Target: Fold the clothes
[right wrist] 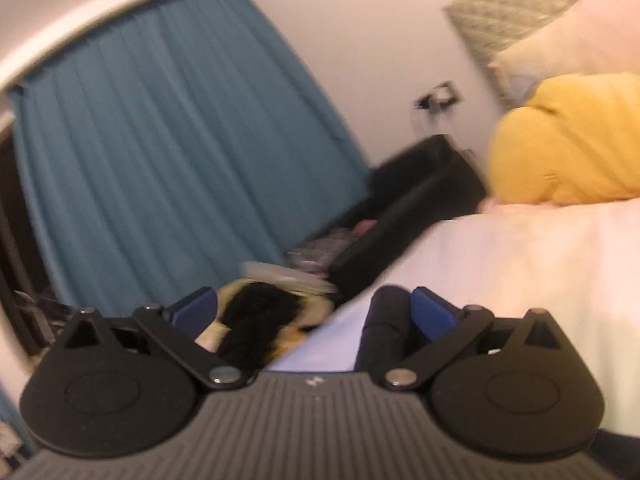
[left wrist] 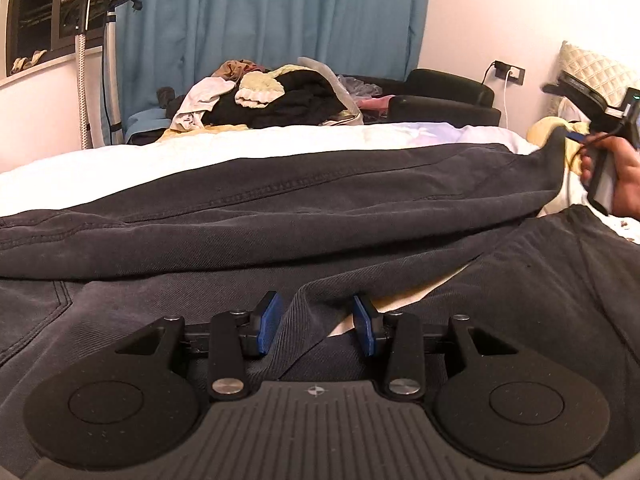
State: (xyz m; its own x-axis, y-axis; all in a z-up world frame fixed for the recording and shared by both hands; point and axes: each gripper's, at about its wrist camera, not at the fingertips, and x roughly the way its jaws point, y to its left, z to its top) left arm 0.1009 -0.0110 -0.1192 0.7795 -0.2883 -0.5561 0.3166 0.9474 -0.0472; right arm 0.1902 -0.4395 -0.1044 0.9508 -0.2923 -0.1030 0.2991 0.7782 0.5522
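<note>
Jaws apart | right gripper (right wrist: 316,316) blurred | trousers (left wrist: 320,208) cut off

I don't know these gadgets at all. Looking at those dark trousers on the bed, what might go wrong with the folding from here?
1. The left gripper has a ridge of the dark trousers between its blue pads, but the pads stand apart from it, so the fabric may slip out.
2. The right gripper is wide open with a dark fold lying against one pad; that end may drop and undo the fold.
3. The right wrist view is blurred, so aiming there looks hard.
</note>
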